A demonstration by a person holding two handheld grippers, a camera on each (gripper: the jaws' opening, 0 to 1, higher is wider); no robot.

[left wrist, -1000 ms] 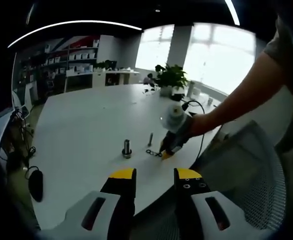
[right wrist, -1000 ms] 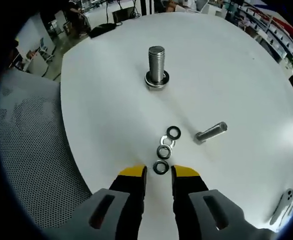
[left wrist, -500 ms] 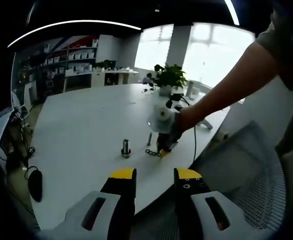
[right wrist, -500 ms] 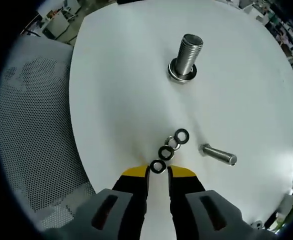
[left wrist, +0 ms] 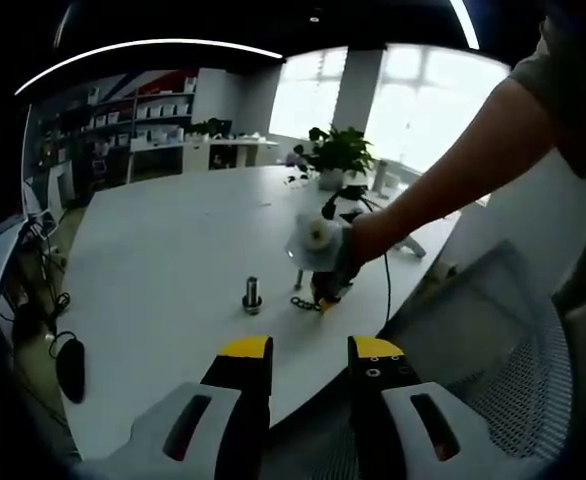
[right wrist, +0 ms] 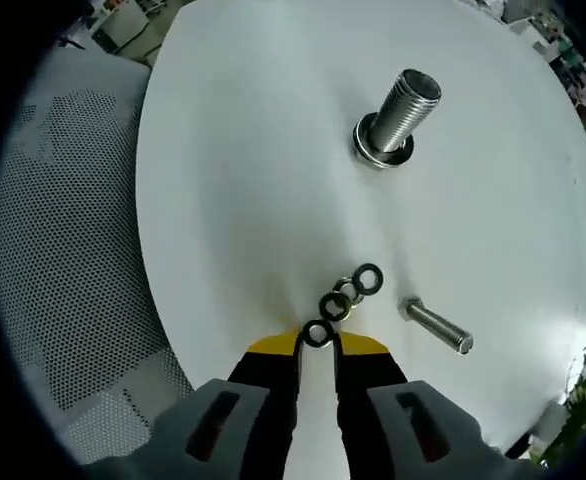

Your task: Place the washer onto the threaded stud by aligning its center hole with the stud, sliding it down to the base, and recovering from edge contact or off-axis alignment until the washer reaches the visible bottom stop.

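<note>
My right tool (right wrist: pixel 315 343) gripped the nearest washer (right wrist: pixel 319 333) on the bench (right wrist: pixel 233 170), well short of the upright stud (right wrist: pixel 401 118). My left tool (left wrist: pixel 309 349) hung released, off the bench.

The yellow-tipped left tool (left wrist: pixel 309 350) hangs at the frame's bottom, jaws parted. The yellow-tipped right tool (right wrist: pixel 317 343) has its jaws nearly together at lower centre. A bare forearm (left wrist: pixel 453 170) reaches in from the upper right.

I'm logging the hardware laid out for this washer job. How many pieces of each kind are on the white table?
Loose washers: 4, in a short chain, the nearest one between the right gripper's tips.
Upright threaded studs: 1.
Bolts lying flat: 1.
Total: 6.
</note>
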